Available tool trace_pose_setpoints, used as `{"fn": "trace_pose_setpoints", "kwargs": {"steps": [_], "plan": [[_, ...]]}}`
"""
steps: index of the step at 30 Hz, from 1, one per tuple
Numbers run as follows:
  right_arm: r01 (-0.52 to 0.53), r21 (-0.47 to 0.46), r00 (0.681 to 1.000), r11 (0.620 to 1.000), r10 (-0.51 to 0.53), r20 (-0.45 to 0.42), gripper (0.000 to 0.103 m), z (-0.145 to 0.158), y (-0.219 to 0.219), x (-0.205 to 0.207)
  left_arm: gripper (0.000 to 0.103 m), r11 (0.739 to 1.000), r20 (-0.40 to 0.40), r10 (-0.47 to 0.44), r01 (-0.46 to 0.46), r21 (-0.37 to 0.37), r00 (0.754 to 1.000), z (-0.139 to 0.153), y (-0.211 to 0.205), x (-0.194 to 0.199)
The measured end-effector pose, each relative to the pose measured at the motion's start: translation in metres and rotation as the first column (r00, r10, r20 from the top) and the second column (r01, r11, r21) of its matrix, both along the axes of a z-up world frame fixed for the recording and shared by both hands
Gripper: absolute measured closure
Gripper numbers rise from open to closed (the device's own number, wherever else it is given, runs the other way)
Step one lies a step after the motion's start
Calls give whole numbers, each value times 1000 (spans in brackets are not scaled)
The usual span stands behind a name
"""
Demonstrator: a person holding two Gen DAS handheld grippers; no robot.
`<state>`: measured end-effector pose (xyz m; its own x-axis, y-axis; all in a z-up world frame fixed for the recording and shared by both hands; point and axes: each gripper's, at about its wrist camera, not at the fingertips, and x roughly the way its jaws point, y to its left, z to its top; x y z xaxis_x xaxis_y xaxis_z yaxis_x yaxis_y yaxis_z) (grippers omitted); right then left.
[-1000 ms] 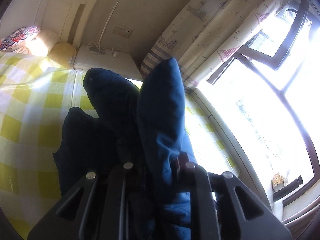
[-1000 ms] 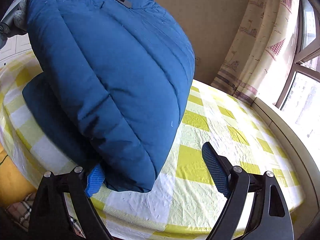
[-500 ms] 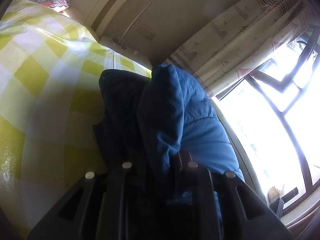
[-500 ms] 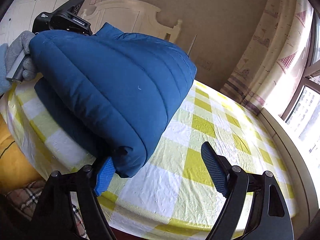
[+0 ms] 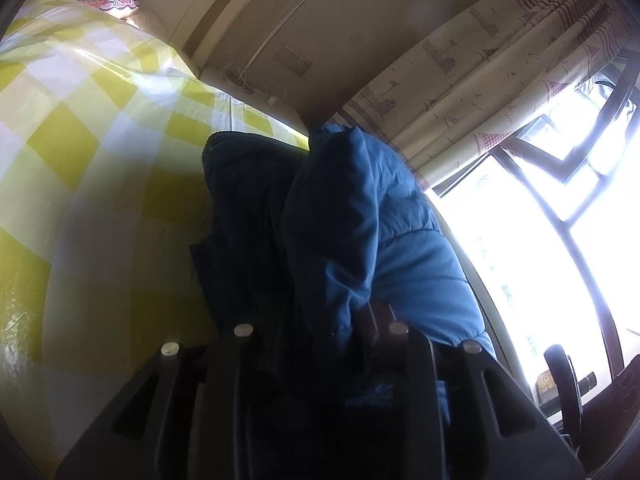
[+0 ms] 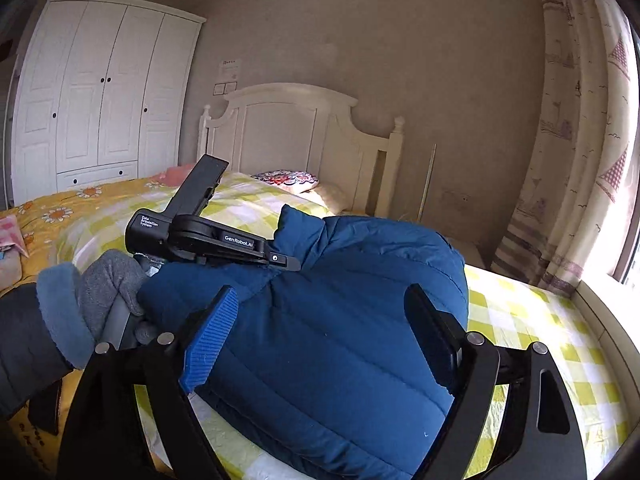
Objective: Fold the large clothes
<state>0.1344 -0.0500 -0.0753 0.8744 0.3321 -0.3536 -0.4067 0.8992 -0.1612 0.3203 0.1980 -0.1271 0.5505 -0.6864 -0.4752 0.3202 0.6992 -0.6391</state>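
Right wrist view: one blue padded jacket (image 6: 328,344) lies folded on the bed (image 6: 532,320). My right gripper (image 6: 320,320) fingers spread empty; my left gripper (image 5: 316,320), just loosening, still pinches jacket fabric.

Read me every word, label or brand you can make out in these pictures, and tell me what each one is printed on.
"GenRobot.AI": white print on the arm of the black left claw above the blue padded jacket.
"Data Acquisition System": small white print on that claw's black camera housing.
White paper notice on the beige wall: too small to read.
Nothing else is legible.
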Motion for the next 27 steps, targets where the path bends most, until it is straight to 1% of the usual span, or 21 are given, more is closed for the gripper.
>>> {"fn": "trace_pose_setpoints", "kwargs": {"steps": [4,5,7,8,9,10,11,13,14,15,16,18,20,23,27], "plan": [[5,-5,1000,1000,-5,-29,20,-13,18,7,73,997,37,20,-23,72,999,6,-8,-6],[-7,-34,999,999,5,-50,19,-20,25,9,70,995,45,30,-35,97,999,8,-9,-7],[-1,-143,996,990,-11,-85,18,-46,40,15,60,983,69,67,-77,168,995,14,-12,-12],[-7,-183,998,983,-3,-57,18,-57,44,13,48,967,90,98,-116,227,991,18,-14,-16],[-14,-219,1000,976,8,-27,18,-65,47,11,42,948,115,122,-150,280,986,23,-16,-22],[-19,-240,1000,971,16,-13,17,-70,49,10,41,930,141,135,-174,323,981,28,-17,-28],[-21,-241,1000,970,18,-13,17,-72,49,10,39,910,171,146,-200,364,974,34,-20,-35],[-18,-235,1000,972,13,-23,17,-72,50,12,37,845,244,174,-272,460,954,47,-26,-50],[-18,-236,1000,972,13,-25,17,-72,51,12,37,819,280,173,-296,491,944,54,-30,-57],[-18,-237,1000,971,12,-24,17,-72,51,12,37,804,309,167,-311,507,936,61,-33,-65],[-18,-235,1000,972,12,-24,17,-72,51,12,36,793,332,163,-323,516,929,66,-35,-71],[-17,-232,1000,973,11,-26,17,-73,51,11,33,777,369,156,-345,527,916,76,-38,-82],[-19,-226,1000,974,14,-26,17,-73,50,11,33,762,386,153,-357,541,910,81,-41,-87],[-23,-222,999,975,16,-34,17,-74,50,12,33,750,396,147,-363,552,906,83,-47,-93],[-27,-215,999,976,19,-39,17,-76,49,13,33,744,397,141,-361,562,907,84,-57,-89]]}}
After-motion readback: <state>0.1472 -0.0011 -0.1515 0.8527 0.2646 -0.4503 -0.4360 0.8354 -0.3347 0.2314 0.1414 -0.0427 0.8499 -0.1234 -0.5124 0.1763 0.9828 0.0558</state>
